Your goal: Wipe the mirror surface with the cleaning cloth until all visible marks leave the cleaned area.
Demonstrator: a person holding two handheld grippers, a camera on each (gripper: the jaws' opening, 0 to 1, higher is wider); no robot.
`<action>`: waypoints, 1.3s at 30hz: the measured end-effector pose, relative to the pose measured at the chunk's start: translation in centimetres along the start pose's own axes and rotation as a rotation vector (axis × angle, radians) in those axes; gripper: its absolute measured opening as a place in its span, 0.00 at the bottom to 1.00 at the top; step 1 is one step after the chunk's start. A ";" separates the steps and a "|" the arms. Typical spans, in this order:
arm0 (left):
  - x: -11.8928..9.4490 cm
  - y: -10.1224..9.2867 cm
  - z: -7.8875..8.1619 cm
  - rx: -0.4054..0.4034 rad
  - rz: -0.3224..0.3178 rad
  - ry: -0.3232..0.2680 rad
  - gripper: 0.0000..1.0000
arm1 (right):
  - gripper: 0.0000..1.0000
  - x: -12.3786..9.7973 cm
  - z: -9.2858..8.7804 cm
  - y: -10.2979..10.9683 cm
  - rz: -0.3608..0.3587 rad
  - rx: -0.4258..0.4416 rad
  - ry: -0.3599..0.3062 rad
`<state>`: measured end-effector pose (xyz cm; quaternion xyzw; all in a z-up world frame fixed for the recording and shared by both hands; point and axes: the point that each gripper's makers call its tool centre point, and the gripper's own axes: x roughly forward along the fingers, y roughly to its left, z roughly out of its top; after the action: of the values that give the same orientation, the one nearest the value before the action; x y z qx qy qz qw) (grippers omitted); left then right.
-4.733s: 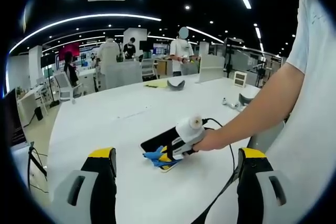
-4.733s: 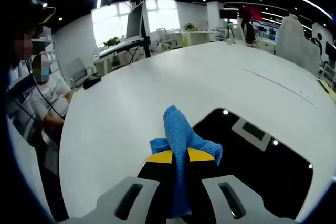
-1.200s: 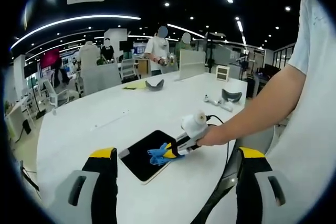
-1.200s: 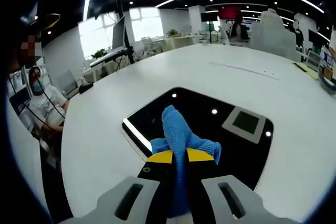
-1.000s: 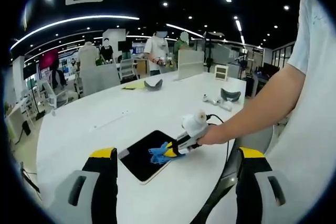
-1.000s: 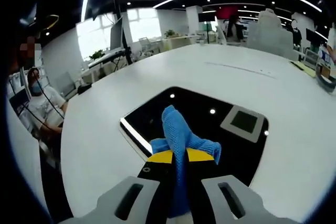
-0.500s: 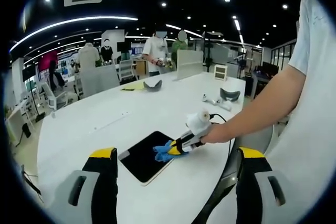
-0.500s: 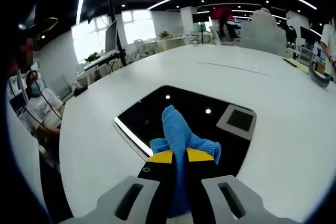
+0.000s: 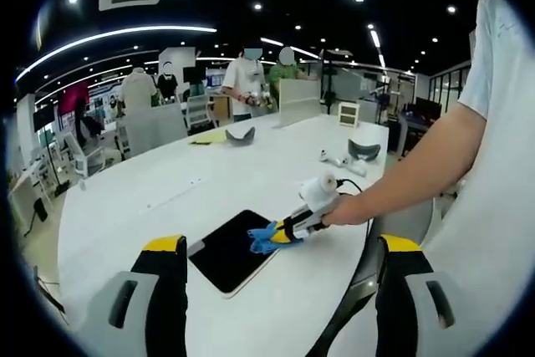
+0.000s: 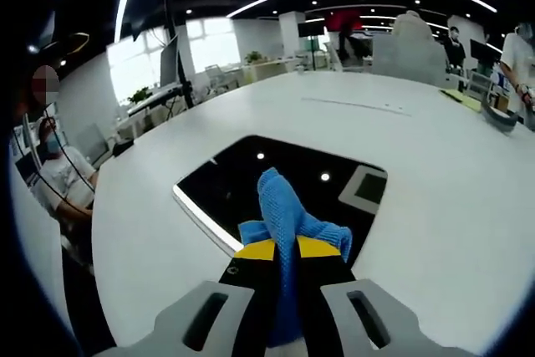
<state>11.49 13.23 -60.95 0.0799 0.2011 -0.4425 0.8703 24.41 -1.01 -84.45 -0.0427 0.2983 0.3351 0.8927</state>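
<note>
Nearest in the right gripper view, the right gripper (image 10: 288,250) is closing its two yellow-tipped jaws on the blue cleaning cloth (image 10: 286,211); the jaws are nearly together, with only the fabric between them, and a bunched fold of cloth is rising above the tips. Just beyond the cloth, the mirror (image 10: 276,186) is lying flat on the white table (image 10: 418,198), its dark surface reflecting ceiling lights and a ceiling vent. The cloth is overlapping the mirror's near edge; whether it is touching the glass cannot be told here.

In the left gripper view, the left gripper (image 9: 280,277) is holding its jaws wide apart with nothing between them, well short of the mirror (image 9: 226,250). At the mirror's right-hand edge, the right gripper (image 9: 294,227) is pressing the cleaning cloth (image 9: 266,238) against the dark surface, carried by a person's hand (image 9: 343,211) on a bare forearm. A black cable (image 9: 355,186) is looping on the table just behind that hand.

Beyond the mirror, farther along the table (image 9: 167,198), a pair of small white items (image 9: 333,158) and a dark curved headset (image 9: 363,150) are lying near the right side, and another dark curved object (image 9: 240,135) is resting near the far edge. Beyond the table, several people (image 9: 242,85) are standing among desks under long ceiling light strips.
</note>
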 end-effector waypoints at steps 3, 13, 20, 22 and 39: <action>0.2 -0.1 0.0 0.005 -0.004 0.006 0.95 | 0.02 -0.1 -0.1 -0.2 -0.003 -0.001 0.000; 0.6 -0.2 0.1 0.007 -0.010 0.003 0.94 | 0.02 -0.5 -0.3 -0.7 -0.016 0.004 -0.006; 0.7 -0.1 0.2 0.013 -0.011 0.004 0.94 | 0.02 -0.6 -0.3 -0.9 -0.023 0.011 -0.008; 0.8 -0.2 0.3 0.013 -0.014 0.001 0.94 | 0.02 -0.7 -0.3 -0.9 -0.026 0.014 -0.009; 0.8 -0.1 0.3 0.017 -0.022 0.003 0.94 | 0.02 -0.9 -0.4 -1.4 -0.039 0.023 -0.015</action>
<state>11.91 12.43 -61.00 0.0858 0.1996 -0.4534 0.8644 24.50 -2.72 -84.46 -0.0358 0.2946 0.3146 0.9017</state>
